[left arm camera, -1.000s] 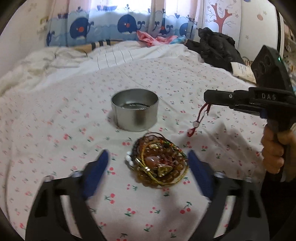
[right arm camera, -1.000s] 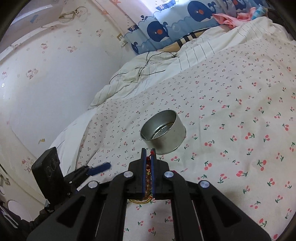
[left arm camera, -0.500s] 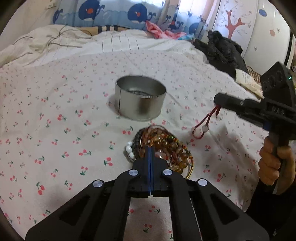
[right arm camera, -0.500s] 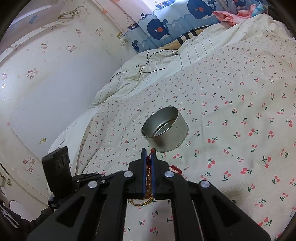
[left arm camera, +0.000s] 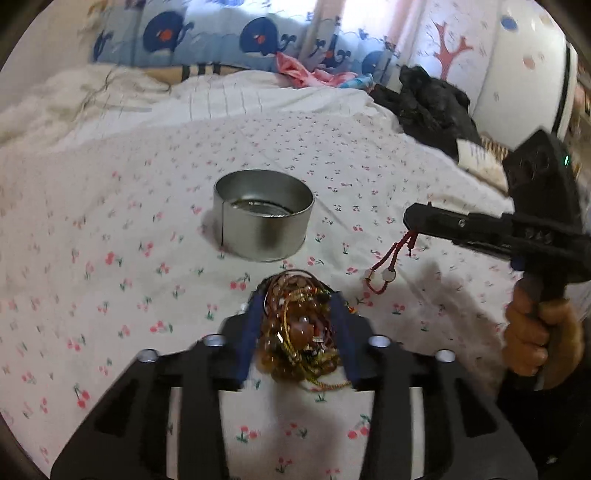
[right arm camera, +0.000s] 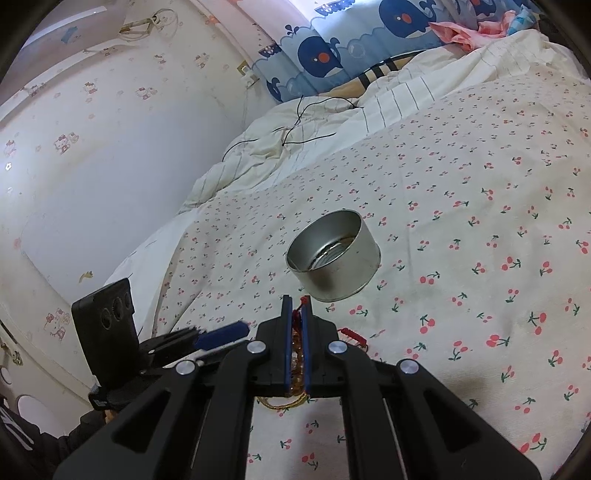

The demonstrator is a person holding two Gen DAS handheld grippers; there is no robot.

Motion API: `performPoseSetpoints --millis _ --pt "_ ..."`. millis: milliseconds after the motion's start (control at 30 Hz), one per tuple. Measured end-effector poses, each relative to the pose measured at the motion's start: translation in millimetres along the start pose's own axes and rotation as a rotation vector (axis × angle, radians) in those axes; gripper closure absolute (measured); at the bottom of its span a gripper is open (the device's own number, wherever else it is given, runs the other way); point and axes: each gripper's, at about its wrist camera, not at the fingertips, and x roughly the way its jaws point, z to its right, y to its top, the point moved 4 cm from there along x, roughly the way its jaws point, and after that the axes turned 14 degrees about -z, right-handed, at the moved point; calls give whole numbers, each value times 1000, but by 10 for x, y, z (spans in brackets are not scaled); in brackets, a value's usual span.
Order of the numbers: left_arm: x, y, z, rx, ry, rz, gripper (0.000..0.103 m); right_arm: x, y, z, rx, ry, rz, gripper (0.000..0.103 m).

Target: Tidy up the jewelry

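A round silver tin (left arm camera: 263, 218) stands open on the cherry-print bedsheet (left arm camera: 110, 229); it also shows in the right wrist view (right arm camera: 334, 254). A pile of amber bead bracelets and gold chains (left arm camera: 299, 332) lies just in front of the tin. My left gripper (left arm camera: 297, 334) has its blue fingers on both sides of the pile, partly closed around it. My right gripper (left arm camera: 412, 227) is shut on a red cord bracelet (left arm camera: 388, 264) that hangs above the sheet, right of the tin. In the right wrist view the cord (right arm camera: 295, 319) shows between the shut fingers.
A black jacket (left arm camera: 428, 107) lies at the far right of the bed. A rumpled white quilt (left arm camera: 74, 103) and a whale-print curtain (left arm camera: 221, 33) are behind. A black cable (right arm camera: 295, 129) lies on the quilt. A wall is on the left.
My left gripper was open a second ago, shut half a second ago, and now has its fingers apart around the bead pile. My right gripper stays shut on the red cord.
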Motion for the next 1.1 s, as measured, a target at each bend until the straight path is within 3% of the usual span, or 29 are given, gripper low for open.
performPoseSetpoints --millis 133,200,233,267,500,900,1100 --pt "150 61 42 17 6 -35 65 6 -10 -15 -2 9 -3 97" --pt "208 56 39 14 2 -52 78 9 -6 -19 -2 12 -3 97" --pt "222 55 33 13 20 -56 92 10 -10 -20 -2 15 -4 97" --pt "236 38 5 10 29 -55 101 14 -6 -21 -2 16 -4 97" --pt "115 50 -57 -26 4 -8 102 32 -4 -38 -5 23 -10 97" --pt "-218 172 -137 -83 -155 93 102 -163 39 -137 -41 41 80 98" --pt "-469 393 -154 -84 -187 155 102 -203 171 -245 -73 51 90 98"
